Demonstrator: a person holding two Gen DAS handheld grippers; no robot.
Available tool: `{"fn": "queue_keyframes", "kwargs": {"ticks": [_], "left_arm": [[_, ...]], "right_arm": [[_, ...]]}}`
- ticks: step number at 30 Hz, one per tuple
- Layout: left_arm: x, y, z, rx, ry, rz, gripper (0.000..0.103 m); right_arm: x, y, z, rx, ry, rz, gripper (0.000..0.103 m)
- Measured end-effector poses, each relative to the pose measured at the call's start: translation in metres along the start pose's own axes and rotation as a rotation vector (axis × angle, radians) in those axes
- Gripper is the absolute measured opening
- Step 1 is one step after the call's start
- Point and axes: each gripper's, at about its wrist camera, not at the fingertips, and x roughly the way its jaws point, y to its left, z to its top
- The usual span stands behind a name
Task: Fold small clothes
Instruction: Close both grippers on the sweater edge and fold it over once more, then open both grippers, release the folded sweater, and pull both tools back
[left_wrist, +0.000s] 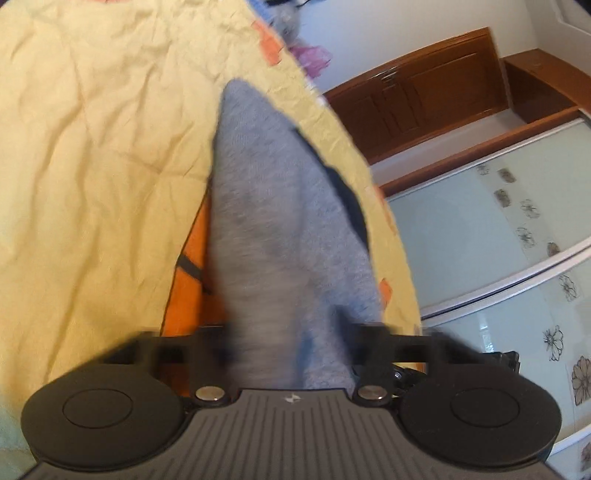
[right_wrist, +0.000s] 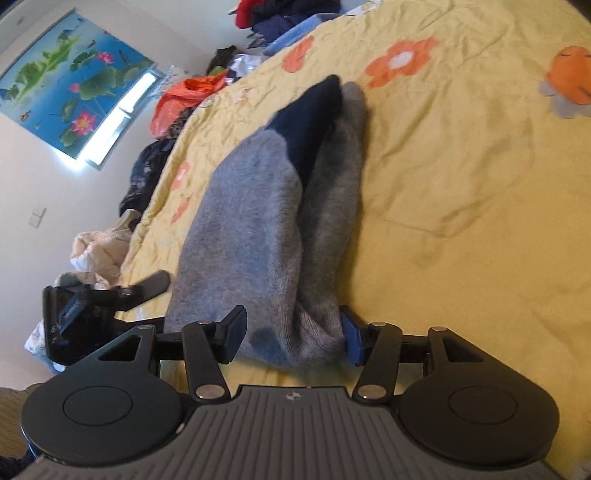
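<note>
Yellow flowered bedspread (right_wrist: 461, 184), cluttered room; left tongs (left_wrist: 288, 354) and right tongs (right_wrist: 291, 336) clamp grey socks (right_wrist: 258, 229).

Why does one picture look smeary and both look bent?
Left wrist view: motion blur smears the grey sock and the left gripper, worst near the lens. Right wrist view: sharper, the knit of the socks shows; the bright window is blown out. Both: the fisheye lens bows straight edges, such as the wardrobe.

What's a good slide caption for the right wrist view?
Right gripper straddling the cuffs of grey socks on a yellow flowered bedsheet.
</note>
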Motion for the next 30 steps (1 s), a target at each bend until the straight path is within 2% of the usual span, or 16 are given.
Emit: {"fn": "queue_keyframes", "kwargs": {"ticks": [1, 2, 7, 10, 11, 13, 14, 15, 17, 18, 20, 22, 25, 27, 28, 30], "left_arm": [[0.000, 0.001, -0.001, -0.003, 0.007, 0.029, 0.016], [-0.003, -0.001, -0.002, 0.005, 0.002, 0.039, 0.014], [-0.030, -0.013, -0.017, 0.076, -0.001, 0.036, 0.013], [-0.025, -0.008, -0.028, 0.133, 0.015, 0.128, 0.014], [-0.025, -0.008, -0.030, 0.137, 0.010, 0.134, 0.015], [-0.033, -0.014, -0.032, 0.145, -0.002, 0.155, 0.022], [-0.040, -0.021, -0.034, 0.177, -0.015, 0.180, 0.035], [-0.047, -0.029, -0.036, 0.228, -0.041, 0.208, 0.058], [-0.066, -0.044, -0.041, 0.332, -0.122, 0.277, 0.087], [-0.077, -0.049, -0.043, 0.374, -0.167, 0.305, 0.088], [-0.097, -0.051, -0.036, 0.404, -0.206, 0.336, 0.088], [-0.115, -0.050, -0.026, 0.432, -0.241, 0.381, 0.088], [-0.139, -0.053, -0.014, 0.551, -0.280, 0.528, 0.088], [-0.148, -0.060, -0.013, 0.661, -0.293, 0.630, 0.088], [-0.152, -0.064, -0.014, 0.715, -0.310, 0.671, 0.088], [-0.156, -0.069, -0.017, 0.754, -0.323, 0.674, 0.088]], "right_arm": [[0.005, -0.002, 0.002, 0.022, 0.026, 0.001, 0.027], [0.006, -0.004, 0.003, 0.040, 0.043, 0.011, 0.027], [-0.025, 0.006, -0.009, -0.018, 0.008, 0.052, 0.026], [-0.031, -0.005, -0.015, -0.013, 0.004, 0.011, 0.027], [-0.028, -0.006, -0.017, -0.020, 0.008, -0.016, 0.034], [-0.028, -0.002, -0.021, -0.020, 0.003, -0.056, 0.045], [-0.034, 0.004, -0.023, -0.038, -0.015, -0.066, 0.053], [-0.043, 0.011, -0.027, -0.073, -0.044, -0.079, 0.056], [-0.064, 0.024, -0.035, -0.159, -0.105, -0.136, 0.060], [-0.076, 0.029, -0.039, -0.204, -0.127, -0.188, 0.060], [-0.101, 0.030, -0.043, -0.267, -0.159, -0.313, 0.061], [-0.132, 0.024, -0.048, -0.316, -0.191, -0.479, 0.061], [-0.183, 0.015, -0.059, -0.430, -0.207, -0.813, 0.061], [-0.215, 0.010, -0.068, -0.537, -0.183, -1.060, 0.066], [-0.225, 0.009, -0.076, -0.638, -0.145, -1.201, 0.070], [-0.244, 0.003, -0.097, -0.893, -0.053, -1.517, 0.075]]}}
